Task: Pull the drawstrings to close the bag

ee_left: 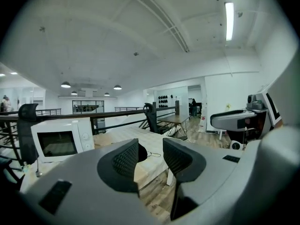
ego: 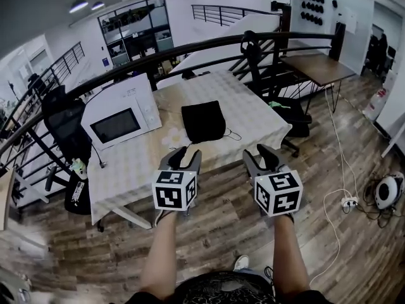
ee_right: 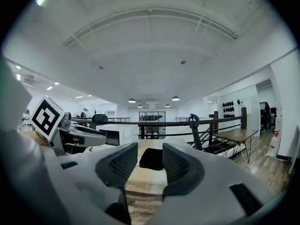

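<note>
Both claws are held out over the wooden floor, short of the tabletop (ego: 253,116), and neither has anything in it. The left claw (ego: 183,157) is spread with only air between its ribbed pads, and the right claw (ego: 261,155) is spread just the same. The black bag (ego: 203,120) lies flat on the checked cloth, well ahead of both and apart from them, sitting between their two lines of reach but closer to the left one. It looks nearly square from here, so I wouldn't give it a long axis. A thin drawstring (ego: 231,133) loops out from its near right corner, on the right claw's side. I'd judge the pull hasn't started: both hands need to go forward and down to the cloth first, and the right one seems better placed for that loose cord. A white microwave (ego: 120,116) stands to the bag's left. I can read no brand or writing anywhere; the cubes on the claws carry only black-and-white square patterns.
</note>
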`<act>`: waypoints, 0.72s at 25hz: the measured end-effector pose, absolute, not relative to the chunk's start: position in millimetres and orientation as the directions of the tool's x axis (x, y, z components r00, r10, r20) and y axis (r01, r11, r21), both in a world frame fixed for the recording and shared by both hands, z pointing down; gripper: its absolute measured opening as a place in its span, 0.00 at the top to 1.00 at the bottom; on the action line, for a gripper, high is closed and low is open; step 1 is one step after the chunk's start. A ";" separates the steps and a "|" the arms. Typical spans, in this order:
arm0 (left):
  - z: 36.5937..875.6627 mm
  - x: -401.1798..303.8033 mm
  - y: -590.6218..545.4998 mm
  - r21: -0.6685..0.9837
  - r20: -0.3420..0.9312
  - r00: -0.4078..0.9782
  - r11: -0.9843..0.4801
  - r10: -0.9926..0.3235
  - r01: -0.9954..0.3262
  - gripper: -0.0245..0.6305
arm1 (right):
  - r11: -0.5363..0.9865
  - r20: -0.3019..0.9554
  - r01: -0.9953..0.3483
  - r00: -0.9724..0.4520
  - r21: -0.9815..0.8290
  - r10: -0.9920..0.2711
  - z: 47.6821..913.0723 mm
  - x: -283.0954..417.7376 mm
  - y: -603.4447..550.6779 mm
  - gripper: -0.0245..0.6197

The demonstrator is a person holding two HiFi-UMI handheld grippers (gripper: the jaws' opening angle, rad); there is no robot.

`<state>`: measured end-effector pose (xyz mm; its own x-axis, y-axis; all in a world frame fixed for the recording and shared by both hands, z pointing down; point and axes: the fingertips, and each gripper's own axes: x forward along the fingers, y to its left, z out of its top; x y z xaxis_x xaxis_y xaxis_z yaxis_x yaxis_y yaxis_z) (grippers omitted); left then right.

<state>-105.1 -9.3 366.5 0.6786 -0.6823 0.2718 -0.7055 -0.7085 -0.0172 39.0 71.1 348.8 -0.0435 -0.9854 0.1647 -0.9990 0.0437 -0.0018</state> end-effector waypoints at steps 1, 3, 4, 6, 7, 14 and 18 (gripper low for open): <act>365.7 -98.5 -12.7 -0.020 0.271 0.668 -0.698 -0.693 -0.716 0.71 | 0.053 0.165 -0.999 -0.053 -0.003 -0.985 349.5 46.8 67.1 0.73; 365.1 -85.0 -18.1 -0.033 0.274 0.646 -0.679 -0.712 -0.734 0.69 | 0.071 0.165 -0.997 -0.072 -0.013 -0.984 350.6 62.6 60.1 0.71; 365.3 -78.8 -20.1 -0.038 0.277 0.637 -0.670 -0.720 -0.741 0.69 | 0.080 0.164 -0.997 -0.082 -0.020 -0.983 350.8 70.0 56.9 0.70; 366.3 -70.7 -22.8 -0.044 0.283 0.616 -0.652 -0.735 -0.757 0.67 | 0.101 0.160 -0.994 -0.104 -0.028 -0.982 350.3 81.9 50.8 0.68; 366.8 -69.0 -24.0 -0.046 0.286 0.605 -0.641 -0.743 -0.766 0.66 | 0.112 0.157 -0.993 -0.115 -0.029 -0.981 349.8 86.1 47.8 0.67; 366.8 -61.3 -32.8 -0.064 0.292 0.536 -0.576 -0.792 -0.815 0.63 | 0.184 0.147 -0.982 -0.186 -0.032 -0.972 350.5 108.2 28.8 0.60; 364.1 -62.2 -39.6 -0.083 0.282 0.509 -0.549 -0.813 -0.831 0.63 | 0.200 0.136 -0.979 -0.204 -0.042 -0.969 351.0 116.1 17.3 0.60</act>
